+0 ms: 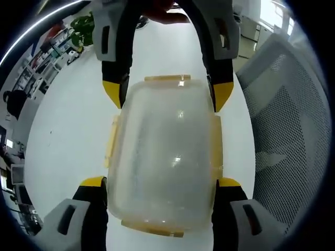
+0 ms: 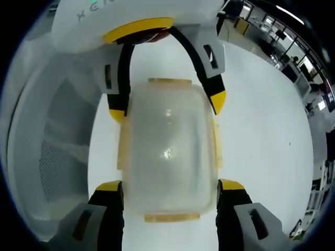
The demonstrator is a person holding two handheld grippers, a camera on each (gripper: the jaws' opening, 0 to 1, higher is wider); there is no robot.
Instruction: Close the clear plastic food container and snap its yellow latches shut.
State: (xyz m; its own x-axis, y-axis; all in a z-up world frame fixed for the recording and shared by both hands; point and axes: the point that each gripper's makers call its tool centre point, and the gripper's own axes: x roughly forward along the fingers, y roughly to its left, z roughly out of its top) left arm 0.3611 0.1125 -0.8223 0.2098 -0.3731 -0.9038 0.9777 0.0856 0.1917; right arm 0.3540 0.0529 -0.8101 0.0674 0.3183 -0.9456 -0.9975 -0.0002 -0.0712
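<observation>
My left gripper (image 1: 163, 183) has its jaws set wide, one yellow-tipped jaw at each long side of the clear plastic food container (image 1: 165, 157), close against the side latches; I cannot tell whether the tips press the plastic. My right gripper (image 2: 170, 187) is spread the same way around the other end of the container, and it faces the left one. The container sits on the white worktop (image 1: 68, 130), near the edge where a mesh-backed office chair (image 1: 288, 125) stands. Its lid lies down on the base. Yellow latches (image 1: 167, 79) show at both short ends and both long sides; I cannot tell which of them are snapped down.
</observation>
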